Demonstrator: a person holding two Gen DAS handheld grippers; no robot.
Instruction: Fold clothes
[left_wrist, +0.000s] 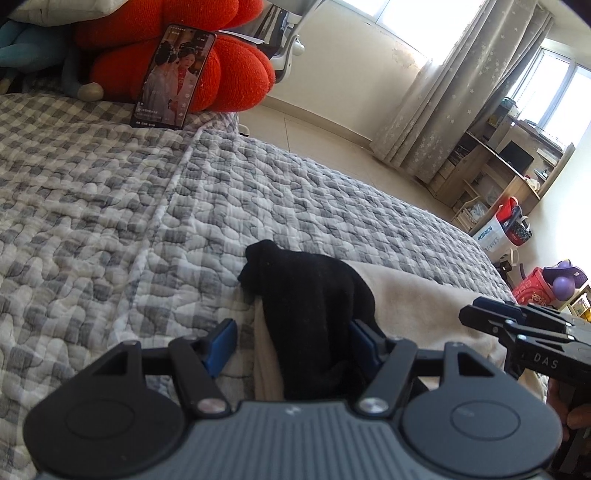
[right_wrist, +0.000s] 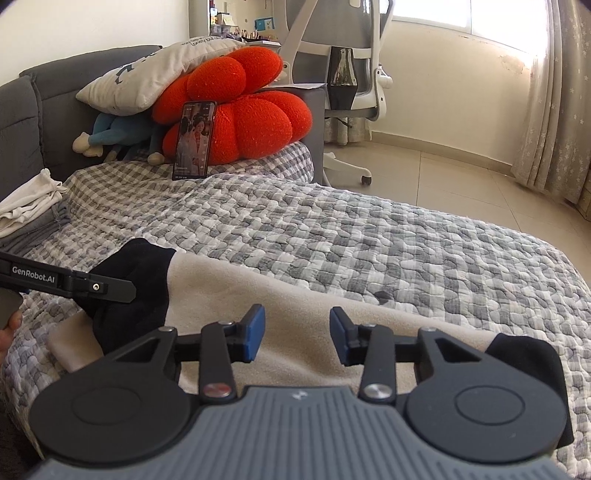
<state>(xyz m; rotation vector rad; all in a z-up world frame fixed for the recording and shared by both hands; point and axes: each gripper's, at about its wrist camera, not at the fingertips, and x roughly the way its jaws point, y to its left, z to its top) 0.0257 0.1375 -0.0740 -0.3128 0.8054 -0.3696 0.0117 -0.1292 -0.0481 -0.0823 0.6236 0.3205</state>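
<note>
On the checked quilt (right_wrist: 332, 229), beige garment (right_wrist: 295, 295) lies crosswise; left gripper (left_wrist: 293, 345) and right gripper (right_wrist: 295, 332) both gape.

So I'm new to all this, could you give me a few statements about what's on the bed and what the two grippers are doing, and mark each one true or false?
1. The left gripper is open, with the black sleeve between its fingers. True.
2. The right gripper is clamped on the beige garment. False: it is open above the cloth, gripping nothing.
3. A phone leans upright against the red cushion. True.
4. The phone's screen is dark. False: it is lit and shows a picture.
5. The bed cover is plain blue. False: it is grey and white checked.
</note>
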